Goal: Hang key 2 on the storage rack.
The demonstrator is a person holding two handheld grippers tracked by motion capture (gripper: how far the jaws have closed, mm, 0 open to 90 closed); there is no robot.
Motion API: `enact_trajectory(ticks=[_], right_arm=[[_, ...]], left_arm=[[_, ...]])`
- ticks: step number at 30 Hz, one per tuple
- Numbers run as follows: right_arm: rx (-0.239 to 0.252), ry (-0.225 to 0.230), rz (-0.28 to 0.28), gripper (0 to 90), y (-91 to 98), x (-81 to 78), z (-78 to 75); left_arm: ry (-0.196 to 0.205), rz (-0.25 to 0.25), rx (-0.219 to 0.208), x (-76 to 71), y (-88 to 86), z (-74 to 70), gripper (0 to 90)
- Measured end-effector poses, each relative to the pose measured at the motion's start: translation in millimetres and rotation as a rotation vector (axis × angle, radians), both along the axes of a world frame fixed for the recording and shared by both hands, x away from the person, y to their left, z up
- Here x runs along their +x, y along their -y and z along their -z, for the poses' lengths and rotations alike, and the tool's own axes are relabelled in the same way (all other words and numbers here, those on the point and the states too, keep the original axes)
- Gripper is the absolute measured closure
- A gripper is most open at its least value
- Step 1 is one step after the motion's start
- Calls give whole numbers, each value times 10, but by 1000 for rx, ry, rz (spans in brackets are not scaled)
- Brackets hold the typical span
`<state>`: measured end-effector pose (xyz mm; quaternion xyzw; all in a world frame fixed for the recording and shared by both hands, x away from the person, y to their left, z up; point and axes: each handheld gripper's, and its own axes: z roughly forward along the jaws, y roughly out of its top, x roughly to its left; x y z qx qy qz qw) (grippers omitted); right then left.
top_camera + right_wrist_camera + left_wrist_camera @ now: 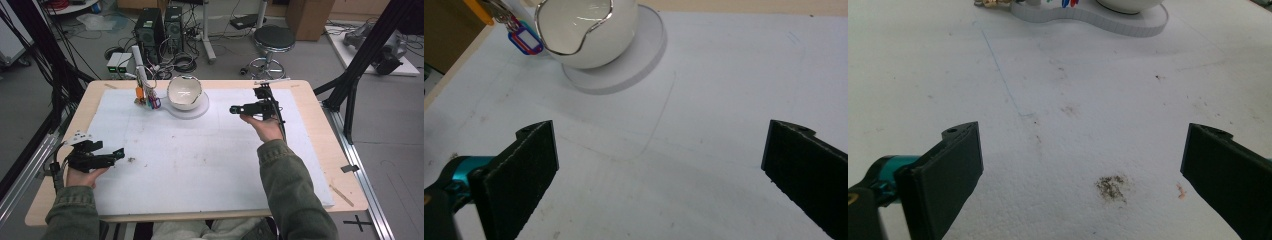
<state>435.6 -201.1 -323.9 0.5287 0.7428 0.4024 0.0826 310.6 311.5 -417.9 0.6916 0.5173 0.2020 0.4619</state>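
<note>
No text, label, brand or number can be read anywhere (the tags beside the white bowl are too small).

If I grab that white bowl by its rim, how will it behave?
The bowl looks glossy and ceramic-like, so probably rigid, breakable and slick against the pads. Its wavy rim likely gives an uneven bite. It rests on a flat round base with a rounded underside, so a sideways push may rock or slide it.

bowl: glossy white ceramic, silvery rim | mat: matt white foam (grainy, stained) | surface: pale wood | jaws: matt black
</note>
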Motion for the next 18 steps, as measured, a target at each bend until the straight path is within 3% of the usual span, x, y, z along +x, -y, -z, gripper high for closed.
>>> enact_trajectory(ticks=[13, 18], right_arm=[[-38, 29, 82, 7, 396, -274, 203], [-31, 32, 109, 6, 531, -372, 303]], left_arm=[[37, -33, -4, -37, -22, -28, 37], [38, -39, -4, -40, -29, -30, 37]])
